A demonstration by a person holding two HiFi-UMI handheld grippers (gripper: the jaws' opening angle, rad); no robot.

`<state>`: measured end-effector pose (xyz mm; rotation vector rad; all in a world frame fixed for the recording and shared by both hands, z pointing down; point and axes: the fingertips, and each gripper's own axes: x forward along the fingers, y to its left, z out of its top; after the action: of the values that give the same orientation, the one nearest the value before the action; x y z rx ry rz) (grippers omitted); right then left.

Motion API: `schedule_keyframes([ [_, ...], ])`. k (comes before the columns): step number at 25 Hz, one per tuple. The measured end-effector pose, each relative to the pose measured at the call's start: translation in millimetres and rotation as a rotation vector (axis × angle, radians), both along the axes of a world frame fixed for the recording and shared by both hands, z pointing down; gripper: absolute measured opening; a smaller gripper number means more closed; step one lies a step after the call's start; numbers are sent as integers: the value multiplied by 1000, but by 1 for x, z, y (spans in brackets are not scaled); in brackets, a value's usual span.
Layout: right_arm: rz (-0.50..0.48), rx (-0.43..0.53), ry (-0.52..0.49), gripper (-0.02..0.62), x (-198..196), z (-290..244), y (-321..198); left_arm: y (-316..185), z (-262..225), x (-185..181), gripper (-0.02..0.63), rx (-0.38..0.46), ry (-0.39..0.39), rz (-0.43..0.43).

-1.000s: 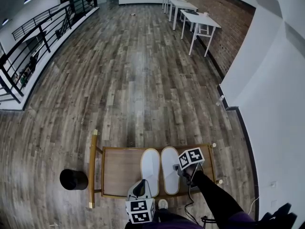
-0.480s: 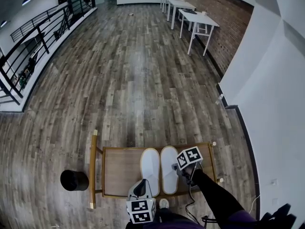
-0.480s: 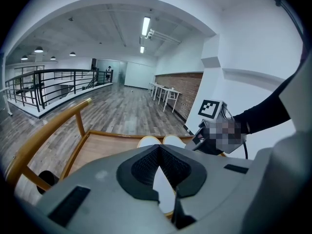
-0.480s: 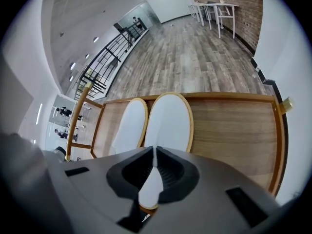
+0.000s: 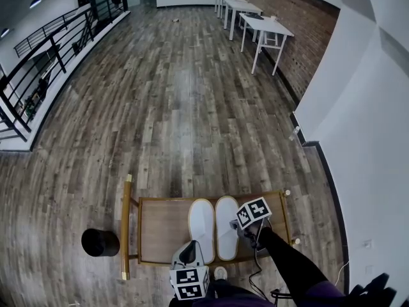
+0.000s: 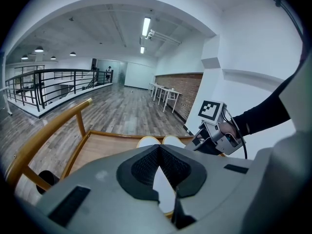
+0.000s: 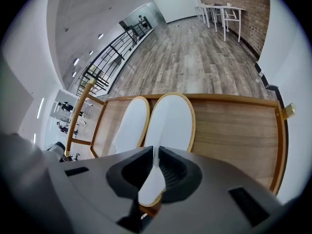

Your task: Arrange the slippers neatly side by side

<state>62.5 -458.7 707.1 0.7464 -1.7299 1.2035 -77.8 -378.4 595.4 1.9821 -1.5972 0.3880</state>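
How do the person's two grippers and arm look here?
Both the left gripper and the right gripper have grey bodies with black ribbed pads. Each carries a white cube with black square markers. A black cable runs from the right one; the sleeve is black.

Low wooden desk [image 5: 160,226], raised rim, rail handle at left end, on grey-brown plank floor [image 5: 179,107]. Black round bin [image 5: 100,242] just beside desk's left end. White tables [image 5: 265,27] in row along brick wall [image 5: 307,43], well apart. Black railing [image 5: 45,50] along left. White wall [image 5: 370,139] at right.
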Motion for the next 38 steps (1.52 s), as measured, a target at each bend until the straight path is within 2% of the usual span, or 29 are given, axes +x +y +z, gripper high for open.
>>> schedule_keyframes([
  [4, 16, -15, -44, 23, 1, -3, 2, -1, 0, 4, 2, -2, 3, 9],
  [6, 15, -22, -52, 66, 0, -2, 3, -2, 0, 4, 2, 0, 3, 13],
  [12, 2, -1, -59, 71, 8, -7, 5, -3, -2, 8, 2, 9, 1, 15],
  [16, 56, 106, -115, 71, 18, -35, -5, -9, -2, 4, 2, 14, 1, 3],
  [22, 113, 351, -188, 69, 15, -90, -8, -24, -1, -5, 2, 20, 2, -37],
  [26, 197, 448, -246, 67, 5, -113, -3, -36, -7, -2, 2, 29, -3, -37],
  [27, 217, 473, -242, 64, 4, -118, -1, -38, -9, 1, 2, 29, -1, -33],
  [30, 268, 547, -203, -2, 0, -127, 8, -41, -15, 11, 2, 31, 20, -30],
  [32, 276, 577, -180, -2, -4, -131, 14, -43, -20, 16, 2, 39, 21, -35],
  [38, 236, 691, -116, -2, -18, -150, 27, -42, -28, 31, 2, 71, -65, 1],
])
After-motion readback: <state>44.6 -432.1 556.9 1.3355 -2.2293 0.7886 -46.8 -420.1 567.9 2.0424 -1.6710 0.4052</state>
